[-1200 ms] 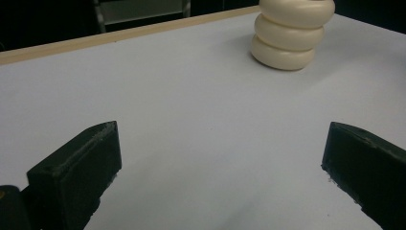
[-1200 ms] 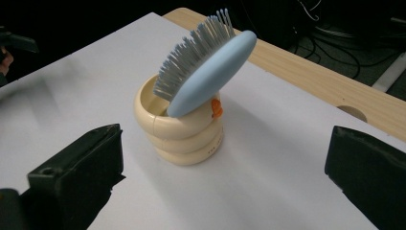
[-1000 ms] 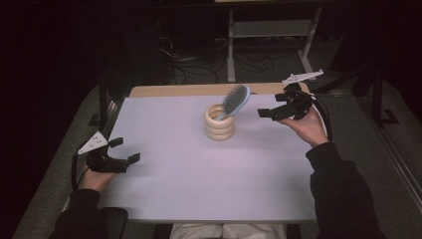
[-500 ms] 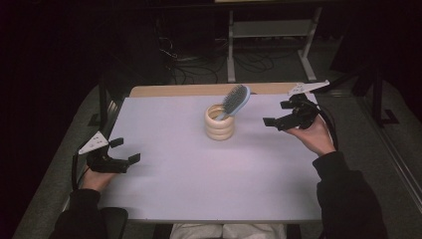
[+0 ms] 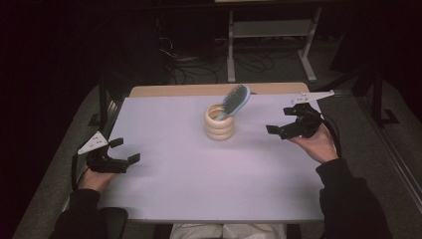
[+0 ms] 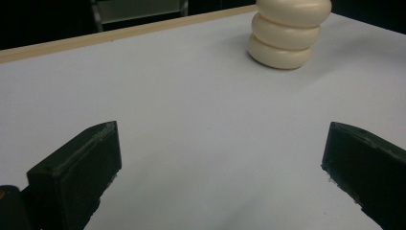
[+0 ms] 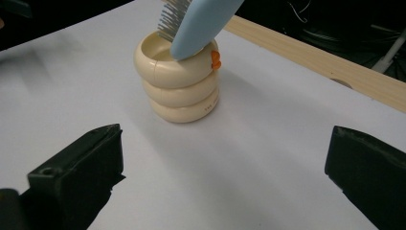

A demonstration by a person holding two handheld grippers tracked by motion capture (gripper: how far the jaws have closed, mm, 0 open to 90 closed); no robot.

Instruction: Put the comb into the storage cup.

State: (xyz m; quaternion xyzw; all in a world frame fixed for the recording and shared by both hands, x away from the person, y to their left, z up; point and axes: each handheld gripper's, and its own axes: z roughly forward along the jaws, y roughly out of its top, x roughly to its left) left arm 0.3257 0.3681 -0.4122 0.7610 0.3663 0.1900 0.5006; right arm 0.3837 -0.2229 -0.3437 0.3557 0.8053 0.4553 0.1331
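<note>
White table (image 5: 199, 189), metal shelf frame (image 5: 271, 30), floor cables (image 5: 184, 55)

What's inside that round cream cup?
A blue hairbrush stands in the cup, leaning on its rim, bristles and head sticking out. Its handle end is down inside, hidden by the cup's wall, like the bottom.

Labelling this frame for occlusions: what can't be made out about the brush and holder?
- Hairbrush handle: hidden inside the cream ringed holder in the right gripper view and the high view.
- Brush head top: cut off by the upper edge of the right gripper view.
- Small print on the holder's lowest ring: too small to read, right gripper view.
- Holder top: cut off by the upper edge of the left gripper view.
</note>
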